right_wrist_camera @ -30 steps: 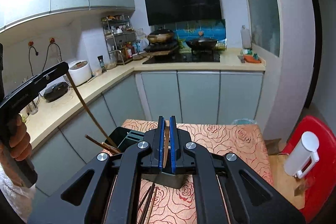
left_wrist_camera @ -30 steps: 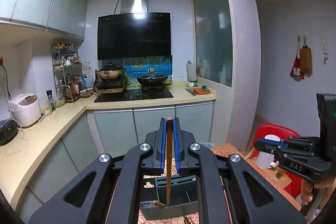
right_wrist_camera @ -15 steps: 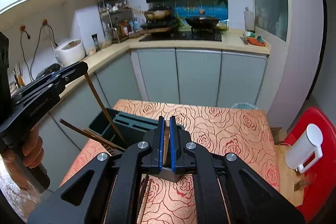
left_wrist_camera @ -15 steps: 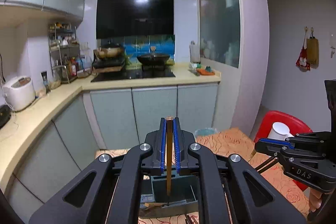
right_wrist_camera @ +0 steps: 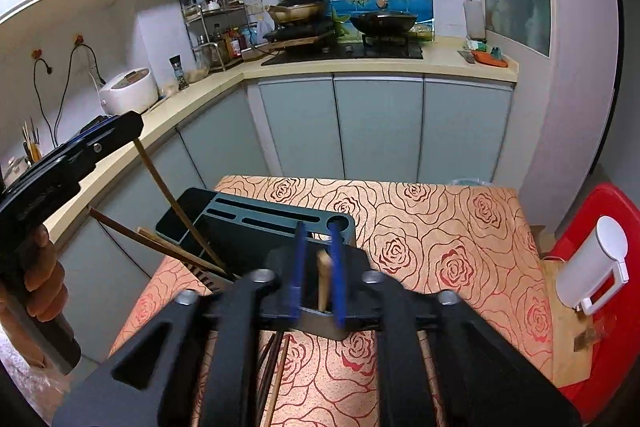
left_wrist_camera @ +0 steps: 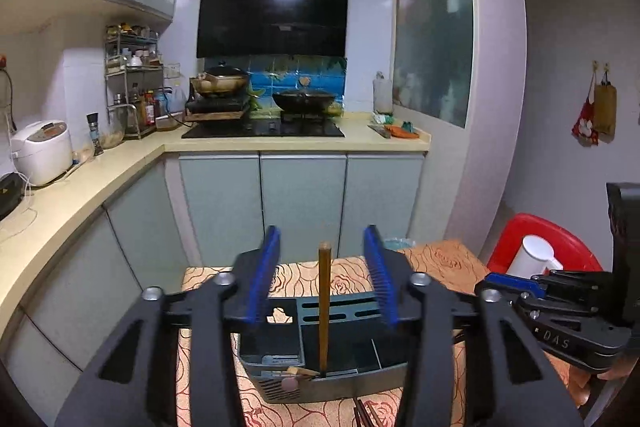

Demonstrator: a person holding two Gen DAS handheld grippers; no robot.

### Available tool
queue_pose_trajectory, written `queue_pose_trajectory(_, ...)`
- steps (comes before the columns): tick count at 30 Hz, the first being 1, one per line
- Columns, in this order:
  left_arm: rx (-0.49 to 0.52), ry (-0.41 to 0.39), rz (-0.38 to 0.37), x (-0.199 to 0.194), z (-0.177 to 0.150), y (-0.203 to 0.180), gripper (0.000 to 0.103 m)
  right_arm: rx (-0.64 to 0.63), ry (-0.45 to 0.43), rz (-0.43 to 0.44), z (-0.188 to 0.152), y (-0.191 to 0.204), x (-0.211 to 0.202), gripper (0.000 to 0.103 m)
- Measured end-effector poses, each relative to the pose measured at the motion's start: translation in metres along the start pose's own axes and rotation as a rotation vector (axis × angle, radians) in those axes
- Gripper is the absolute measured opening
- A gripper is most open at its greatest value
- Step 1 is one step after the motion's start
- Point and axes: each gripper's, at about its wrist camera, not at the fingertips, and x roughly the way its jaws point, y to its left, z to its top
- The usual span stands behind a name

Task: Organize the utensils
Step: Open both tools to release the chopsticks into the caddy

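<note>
Both grippers had just sprung apart: left gripper [left_wrist_camera: 323, 277] and right gripper [right_wrist_camera: 318, 269], angled downward, freed their chopsticks [left_wrist_camera: 323, 307], standing in the utensil holder [left_wrist_camera: 344, 377] at the table's [right_wrist_camera: 440, 227] near-left corner.

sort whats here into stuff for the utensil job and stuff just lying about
For the job:
- chopstick between the open left claw
- chopstick between the open right claw
- holder
- loose chopsticks

Lying about:
- rice cooker
- wok
- red chair
</note>
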Motion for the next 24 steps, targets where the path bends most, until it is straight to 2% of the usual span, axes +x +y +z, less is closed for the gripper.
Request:
queue_pose_trajectory(1,-0.004,-0.004,0.001,-0.004,0.001,0.002,0.056,0.010,-0.017,0.002,0.000,0.000,-0.005,0.045)
queue_pose_trajectory(2,-0.011,-0.013,0.005,-0.008,0.001,0.003,0.064,0.020,-0.033,0.001,0.000,-0.001,-0.009,0.050)
queue_pose_trajectory(10,-0.003,-0.089,0.020,-0.052,-0.004,0.001,0.085,0.010,-0.110,-0.018,-0.002,0.000,-0.045,0.051)
queue_pose_trajectory(16,-0.007,-0.070,0.036,-0.074,-0.029,0.003,0.086,-0.022,-0.143,-0.039,-0.019,0.002,-0.064,0.051)
queue_pose_trajectory(24,-0.001,-0.005,0.074,-0.085,-0.084,0.008,0.086,-0.068,-0.149,-0.083,-0.065,0.005,-0.071,0.054)
